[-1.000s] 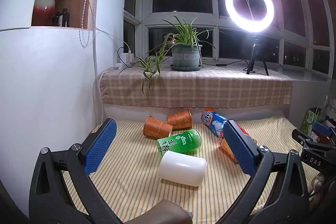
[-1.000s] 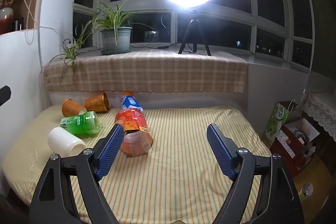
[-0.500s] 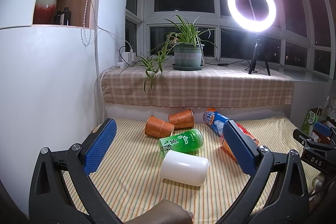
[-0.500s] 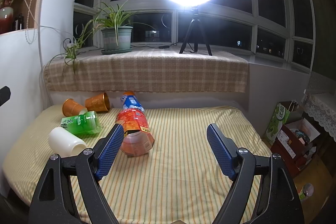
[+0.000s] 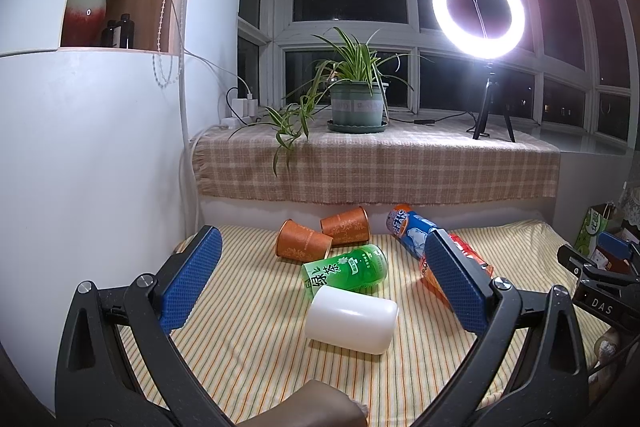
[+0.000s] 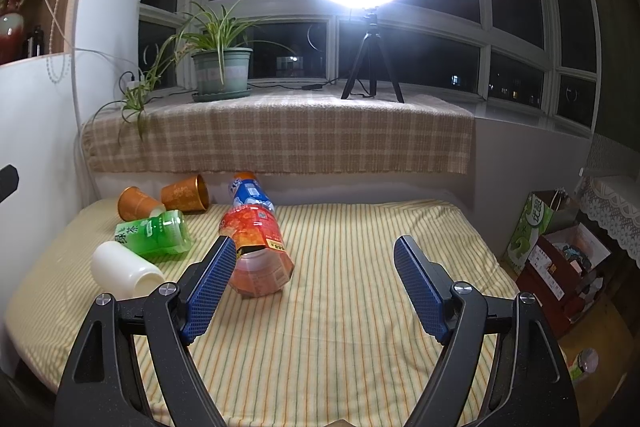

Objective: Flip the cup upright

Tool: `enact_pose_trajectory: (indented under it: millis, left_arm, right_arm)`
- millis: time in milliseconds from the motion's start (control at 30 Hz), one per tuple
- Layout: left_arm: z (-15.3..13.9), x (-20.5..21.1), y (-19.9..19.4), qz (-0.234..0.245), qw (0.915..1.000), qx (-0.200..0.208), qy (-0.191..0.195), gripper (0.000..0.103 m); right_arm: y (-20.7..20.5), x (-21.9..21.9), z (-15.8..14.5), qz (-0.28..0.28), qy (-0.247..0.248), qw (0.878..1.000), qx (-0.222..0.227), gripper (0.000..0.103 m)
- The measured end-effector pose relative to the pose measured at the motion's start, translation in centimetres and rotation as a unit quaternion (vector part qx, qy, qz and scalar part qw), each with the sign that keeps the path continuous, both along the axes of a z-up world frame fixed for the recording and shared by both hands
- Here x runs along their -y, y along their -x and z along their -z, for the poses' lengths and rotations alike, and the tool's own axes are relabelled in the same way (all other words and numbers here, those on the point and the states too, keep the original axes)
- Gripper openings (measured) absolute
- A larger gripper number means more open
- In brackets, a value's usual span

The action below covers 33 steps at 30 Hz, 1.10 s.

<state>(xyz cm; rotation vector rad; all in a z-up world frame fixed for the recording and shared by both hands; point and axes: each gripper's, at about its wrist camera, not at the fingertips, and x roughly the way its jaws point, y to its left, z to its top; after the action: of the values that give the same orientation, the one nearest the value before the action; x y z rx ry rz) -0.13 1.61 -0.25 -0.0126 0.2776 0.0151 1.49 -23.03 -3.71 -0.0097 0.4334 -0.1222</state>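
Note:
Several cups lie on their sides on the striped table cloth point(image 5: 256, 355). A white cup point(image 5: 352, 319) is nearest, also in the right wrist view point(image 6: 124, 269). Behind it lie a green cup point(image 5: 346, 269) point(image 6: 154, 233), two orange paper cups point(image 5: 302, 241) point(image 5: 346, 227), a blue cup point(image 5: 408, 231) point(image 6: 250, 191) and a red-orange cup point(image 6: 258, 247). My left gripper point(image 5: 320, 259) is open and empty, held just short of the white cup. My right gripper point(image 6: 314, 261) is open and empty, its left finger point(image 6: 208, 291) beside the red-orange cup.
A checked cloth covers the window ledge point(image 5: 376, 163) behind the table, with a potted plant point(image 5: 358, 103) and a ring light on a tripod point(image 5: 480, 15). A white wall point(image 5: 88, 167) bounds the left. Boxes and bags point(image 6: 560, 267) stand past the table's right edge.
The left wrist view has shifted slightly, so the cups sit a little to the right in it. The right gripper has barely moved. Both stay open.

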Motion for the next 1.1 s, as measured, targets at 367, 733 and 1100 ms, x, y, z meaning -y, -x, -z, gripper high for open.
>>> enact_pose_trajectory:
  millis: [367, 733, 1100]
  left_arm:
    - [-0.04, 0.08, -0.01, 0.0, 1.0, -0.001, 0.0, 0.103]
    - [-0.01, 0.09, -0.04, 0.0, 1.0, -0.001, 0.0, 0.103]
    - [0.35, 0.24, -0.13, 0.0, 1.0, -0.002, -0.001, 0.103]
  right_arm:
    - [-0.16, -0.04, 0.14, -0.001, -0.001, 1.0, -0.001, 0.081]
    - [-0.38, 0.03, 0.37, -0.002, -0.002, 1.0, -0.003, 0.081]
    - [-0.75, 0.01, 0.83, -0.004, -0.003, 1.0, -0.012, 0.081]
